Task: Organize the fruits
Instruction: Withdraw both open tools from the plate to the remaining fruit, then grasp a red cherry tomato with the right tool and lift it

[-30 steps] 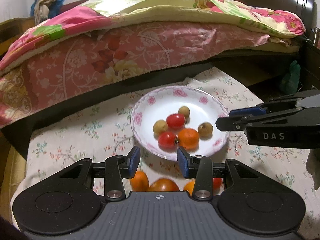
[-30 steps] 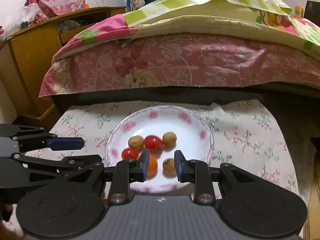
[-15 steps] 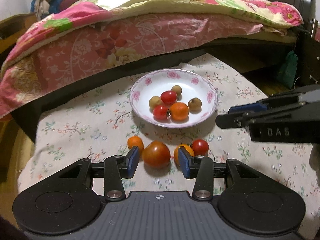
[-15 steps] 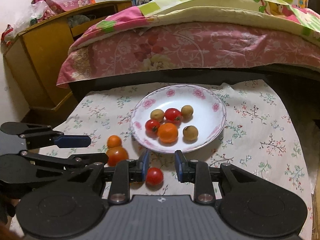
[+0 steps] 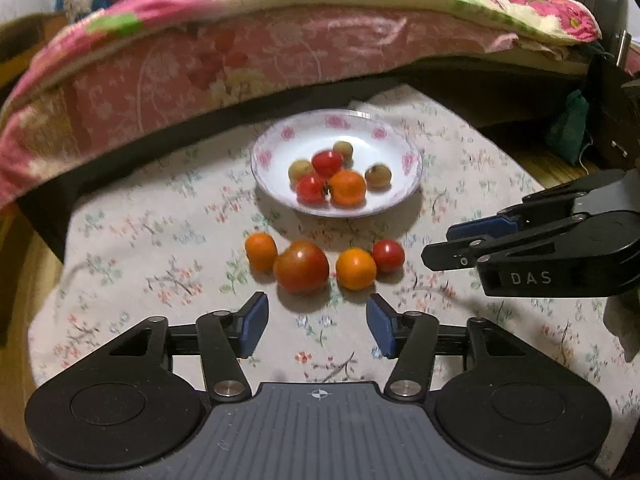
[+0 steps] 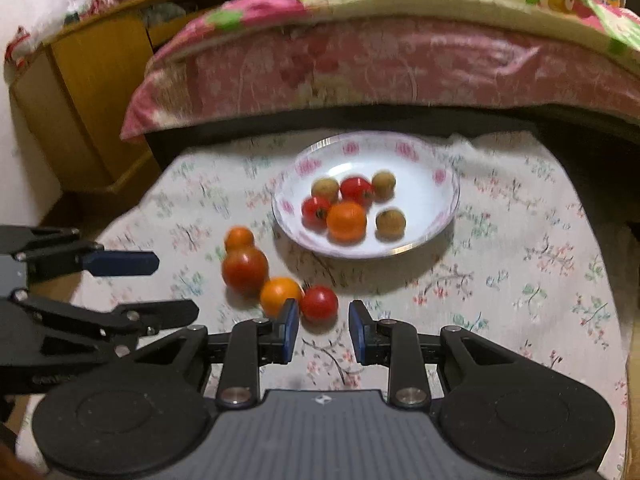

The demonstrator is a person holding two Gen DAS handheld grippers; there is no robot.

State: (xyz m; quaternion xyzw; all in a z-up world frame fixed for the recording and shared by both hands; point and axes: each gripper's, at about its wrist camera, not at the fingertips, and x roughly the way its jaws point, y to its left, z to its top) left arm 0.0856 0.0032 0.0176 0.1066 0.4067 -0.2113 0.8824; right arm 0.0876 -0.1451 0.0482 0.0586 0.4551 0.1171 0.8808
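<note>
item 1, my left gripper (image 5: 317, 330): jaws stood wide apart, nothing between them, held above the floral tablecloth (image 5: 152, 264) just short of the loose fruit row.

item 2, my right gripper (image 6: 323, 336): jaws likewise parted and empty, low over the cloth, its left finger just beside the small red tomato (image 6: 319, 304) and the near orange (image 6: 280, 295).

item 3, loose fruit on the cloth, four pieces in a row in front of the plate: a far-left orange (image 5: 261, 251), touching the large tomato (image 5: 301, 266); then the near orange, touching the small red tomato at the right end.

item 4, floral-rimmed white plate (image 5: 400, 148), beyond the row and near it on the cloth. contents, six pieces clustered toward centre: one orange (image 5: 347, 188), two red tomatoes (image 5: 312, 189) (image 5: 328, 162), three small tan-brown fruits (image 5: 301, 169) (image 5: 343, 149) (image 5: 377, 175), the last sitting a little apart to the right.

item 5, surroundings: a bed with pink floral quilt (image 5: 240, 56) behind the cloth; a yellow wooden cabinet (image 6: 92, 92) to the left in the right wrist view.
</note>
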